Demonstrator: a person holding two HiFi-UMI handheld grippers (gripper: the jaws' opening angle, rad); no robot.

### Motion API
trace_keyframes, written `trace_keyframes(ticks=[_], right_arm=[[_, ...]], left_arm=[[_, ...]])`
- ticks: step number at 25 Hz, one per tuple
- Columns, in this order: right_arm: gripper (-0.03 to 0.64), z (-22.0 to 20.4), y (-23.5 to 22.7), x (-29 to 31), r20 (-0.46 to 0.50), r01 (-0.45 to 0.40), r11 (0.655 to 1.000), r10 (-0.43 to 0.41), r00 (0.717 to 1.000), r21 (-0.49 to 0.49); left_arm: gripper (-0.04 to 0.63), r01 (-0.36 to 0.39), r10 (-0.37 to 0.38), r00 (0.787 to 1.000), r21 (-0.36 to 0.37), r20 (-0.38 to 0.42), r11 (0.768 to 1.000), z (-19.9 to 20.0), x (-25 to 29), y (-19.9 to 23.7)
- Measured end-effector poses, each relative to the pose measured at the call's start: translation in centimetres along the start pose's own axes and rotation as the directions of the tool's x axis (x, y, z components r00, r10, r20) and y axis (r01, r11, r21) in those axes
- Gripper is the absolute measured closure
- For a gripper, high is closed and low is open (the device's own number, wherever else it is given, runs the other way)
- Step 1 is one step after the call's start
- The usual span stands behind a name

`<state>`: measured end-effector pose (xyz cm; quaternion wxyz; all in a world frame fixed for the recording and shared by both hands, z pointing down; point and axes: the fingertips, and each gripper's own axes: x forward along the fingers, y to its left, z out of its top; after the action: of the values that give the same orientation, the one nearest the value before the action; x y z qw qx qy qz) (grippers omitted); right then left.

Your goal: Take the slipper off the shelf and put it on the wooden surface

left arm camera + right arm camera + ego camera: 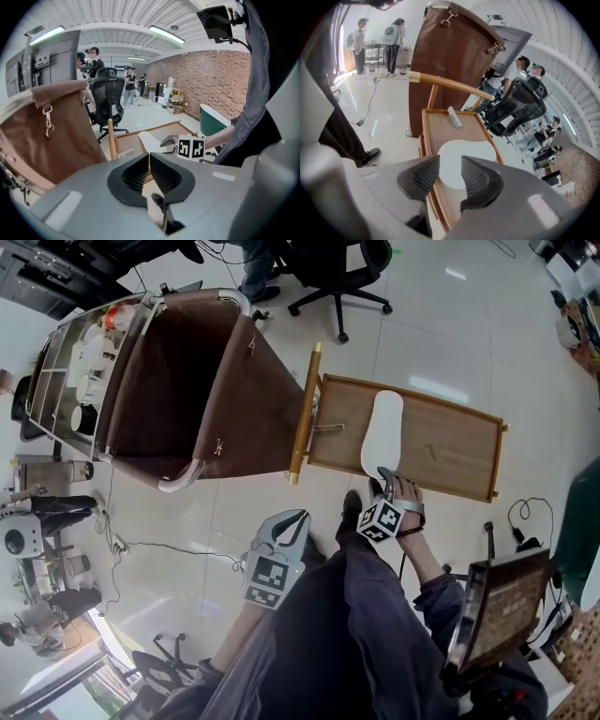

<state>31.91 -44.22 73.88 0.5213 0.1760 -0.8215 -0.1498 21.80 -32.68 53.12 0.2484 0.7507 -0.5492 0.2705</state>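
Head view, with both gripper views. The slipper point(382, 432), white and sole-shaped, lies flat on the wooden surface point(450, 451). It runs from near the far edge to the near edge, closer to the end that carries the pole handle point(306, 413) than to the opposite end. The right gripper point(384, 474) hovers at the near edge, over the slipper's near end. Its fingers point(423, 180) stand well apart and hold nothing. In the right gripper view the slipper point(464, 159) shows through the gap between them, with neither pad pressing on it. The marker cube point(381, 519) sits behind the right gripper's fingers, above the person's hand.

The left gripper point(296, 519) is held back from the wooden surface, over the floor beside the person's leg. Its fingers point(161, 176) are closed together on nothing, with only a thin seam between them. From the left gripper view the slipper point(149, 140) and the right gripper point(168, 140) are seen beyond the closed tips.

A small pale strip point(454, 117) lies on the wooden surface near its far end, apart from the slipper. A brown fabric bin point(187, 390) stands just beyond the pole handle. An office chair point(337, 268) stands farther off on the tiled floor.
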Motion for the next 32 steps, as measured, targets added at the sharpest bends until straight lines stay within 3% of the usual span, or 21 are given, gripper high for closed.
trace_keyframes(ticks=[4,10,16,20,22,26,32], right_arm=[[0.442,0.1,0.3,-0.7,0.002,0.005,1.0,-0.005,1.0,0.028],[0.453,2.1,1.7,-6.8,0.019,0.162,0.985,-0.163,0.986,0.058],[0.532,4.8,11.6,-16.8,0.026,0.33,0.944,-0.33,0.944,0.016],[0.581,5.6,18.6,-24.4,0.012,0.403,0.914,-0.404,0.915,0.048],[0.616,5.4,21.2,-27.7,0.013,0.427,0.903,-0.428,0.904,0.054],[0.617,5.8,26.3,-33.5,0.054,0.448,0.893,-0.45,0.891,0.053],[0.617,5.6,29.2,-40.9,0.106,0.474,0.874,-0.484,0.869,0.106]], left_arm=[[0.575,0.029,-0.029,1.0,0.011,0.01,1.0,-1.6,-1.4,-1.5],[0.575,0.065,-0.068,0.996,0.048,0.058,0.997,-5.9,-6.5,-3.4],[0.575,0.122,-0.135,0.984,0.111,0.116,0.986,-13.9,-14.8,-6.2],[0.575,0.165,-0.182,0.976,0.133,0.124,0.977,-18.7,-19.9,-8.3],[0.575,0.18,-0.2,0.97,0.15,0.137,0.972,-20.1,-21.5,-9.9],[0.575,0.186,-0.214,0.967,0.188,0.142,0.964,-22.4,-24.5,-13.4],[0.575,0.2,-0.235,0.959,0.211,0.155,0.957,-23.5,-26.2,-18.6]])
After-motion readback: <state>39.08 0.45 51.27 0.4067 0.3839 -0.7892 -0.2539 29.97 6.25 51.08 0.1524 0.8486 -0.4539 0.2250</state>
